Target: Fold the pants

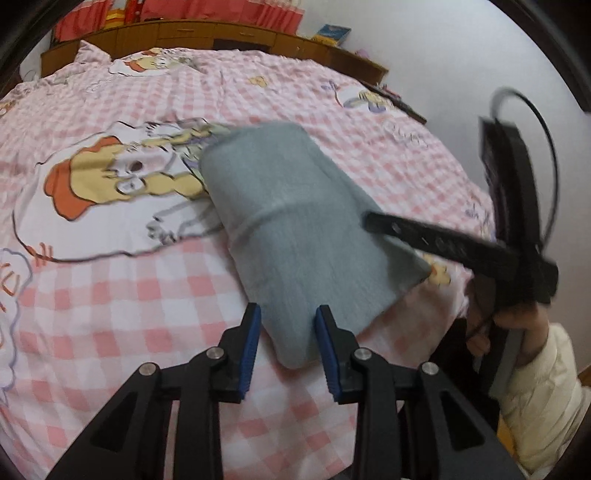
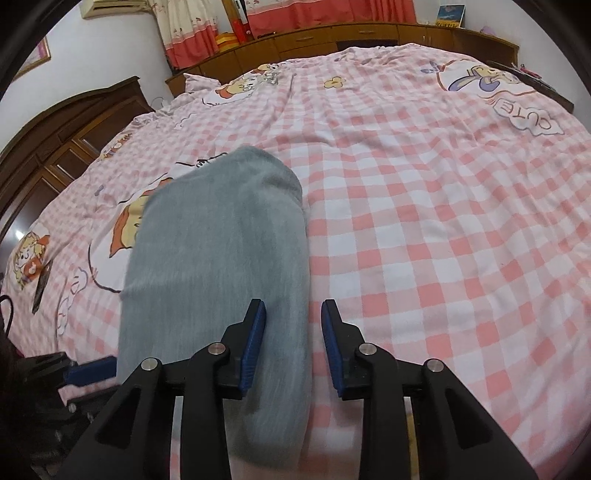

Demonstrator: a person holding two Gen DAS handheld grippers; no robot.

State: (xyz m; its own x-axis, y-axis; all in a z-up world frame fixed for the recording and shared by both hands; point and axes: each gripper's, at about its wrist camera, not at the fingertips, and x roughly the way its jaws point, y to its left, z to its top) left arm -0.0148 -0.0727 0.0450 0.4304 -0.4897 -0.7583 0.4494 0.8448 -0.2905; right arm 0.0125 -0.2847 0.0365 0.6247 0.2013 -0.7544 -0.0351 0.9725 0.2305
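Grey pants [image 1: 291,221], folded into a long thick strip, lie on a pink checked bedsheet [image 1: 122,295]. My left gripper [image 1: 290,343] is open, and the strip's near rounded end sits between its blue pads with no fabric pinched. In the right wrist view the pants [image 2: 221,251] run away from me. My right gripper [image 2: 293,339] is open over their right edge, its left pad above the cloth and its right pad above bare sheet. A black finger [image 1: 424,236] of the right gripper reaches over the pants' right side. A blue pad [image 2: 88,371] of the left gripper shows at the strip's near left.
A person's hand [image 1: 517,317] and cream sleeve [image 1: 535,387] hold the right gripper at the bed's right edge. A wooden cabinet [image 2: 369,33] lines the far side and a dark wardrobe [image 2: 55,147] stands left. A dark flat object [image 2: 40,286] lies on the sheet at left.
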